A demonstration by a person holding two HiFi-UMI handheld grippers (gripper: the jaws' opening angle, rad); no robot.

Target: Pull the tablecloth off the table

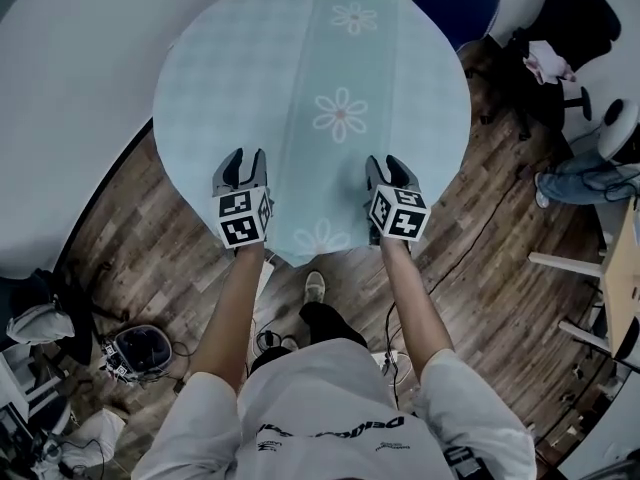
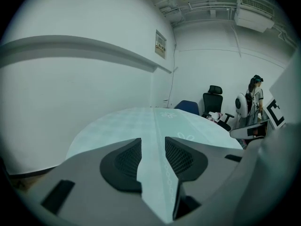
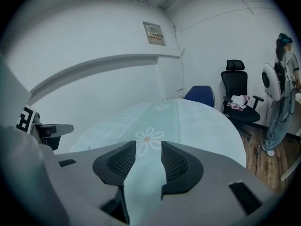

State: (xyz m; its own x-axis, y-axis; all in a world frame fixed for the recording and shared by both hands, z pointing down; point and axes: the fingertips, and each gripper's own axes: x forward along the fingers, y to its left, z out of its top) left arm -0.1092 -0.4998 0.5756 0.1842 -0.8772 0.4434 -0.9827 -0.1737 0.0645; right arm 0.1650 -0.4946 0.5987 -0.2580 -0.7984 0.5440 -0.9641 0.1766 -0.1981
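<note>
Tablecloth point(image 1: 300, 98) lies flat and covers the whole table; pull not begun. My left gripper point(image 1: 245, 160) and right gripper point(image 1: 384, 164) sit over its near edge, jaws apart, clamping nothing. Grasp and pull remain.

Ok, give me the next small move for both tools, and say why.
Probably lower both and close them on the near edge of the round pale-blue flowered tablecloth. The left tool and right tool stand open at that edge, cloth showing between their jaws but unpinched, and the cloth lies flat, fully spread.
</note>
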